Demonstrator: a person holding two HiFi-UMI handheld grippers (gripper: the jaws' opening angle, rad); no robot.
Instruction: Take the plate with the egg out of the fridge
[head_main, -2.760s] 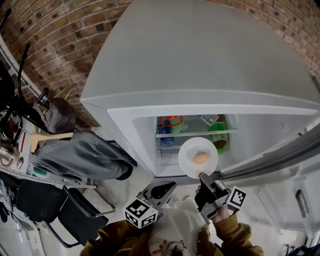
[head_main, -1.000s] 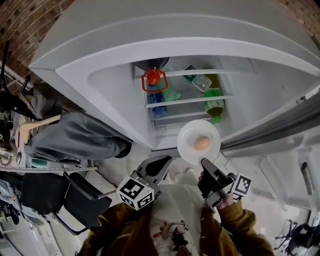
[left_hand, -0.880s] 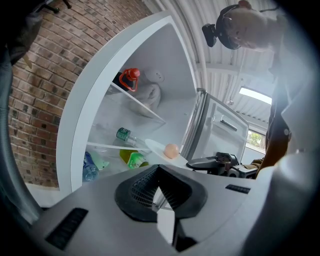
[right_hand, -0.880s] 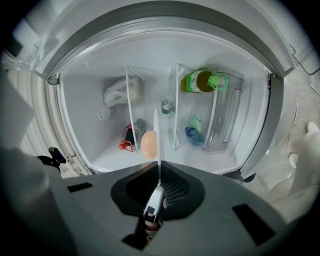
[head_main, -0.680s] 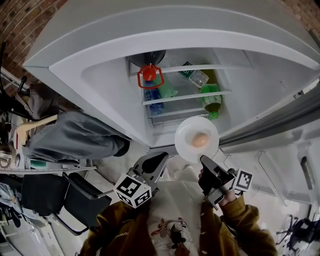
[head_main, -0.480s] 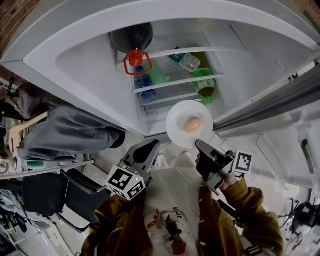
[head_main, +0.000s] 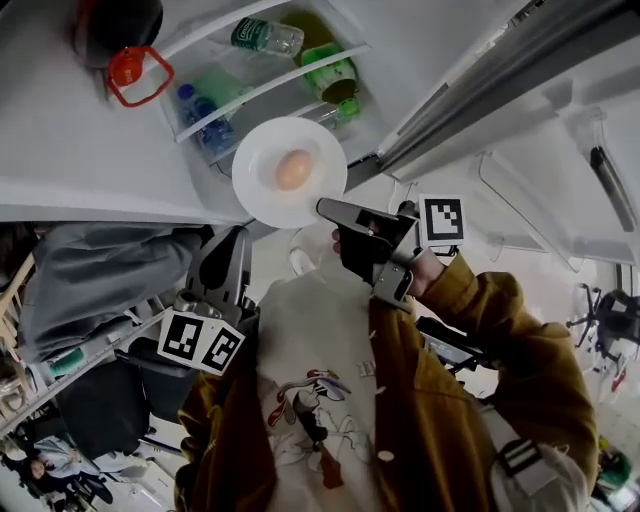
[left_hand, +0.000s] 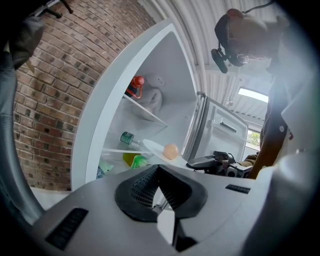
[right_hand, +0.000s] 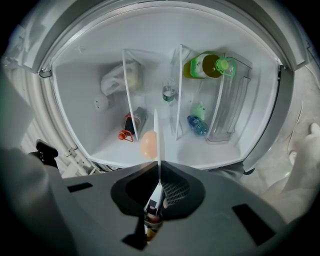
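A white plate (head_main: 262, 190) bearing a brown egg (head_main: 293, 169) hangs in the air in front of the open fridge (head_main: 60, 190), outside its shelves. My right gripper (head_main: 328, 208) is shut on the plate's near rim. In the right gripper view the plate (right_hand: 156, 131) shows edge-on, running up from the right gripper (right_hand: 159, 172), with the egg (right_hand: 148, 145) on its left side. My left gripper (head_main: 228, 252) sits lower left of the plate, shut and holding nothing. From the left gripper (left_hand: 159, 168) I see the plate (left_hand: 151, 146) and the egg (left_hand: 171, 150) beyond its tips.
Inside the fridge are a green bottle (head_main: 335, 75), a clear bottle (head_main: 265, 35), a blue bottle (head_main: 205, 120) and a dark pot with a red handle (head_main: 130, 70). The open fridge door (head_main: 520, 60) stands at the right. Grey cloth (head_main: 90, 280) and a dark chair (head_main: 90, 400) lie at the left.
The right gripper has carried the plate with the egg up and left in the view, away from the shelves. The head view has swung, so the fridge interior now sits at the top left.
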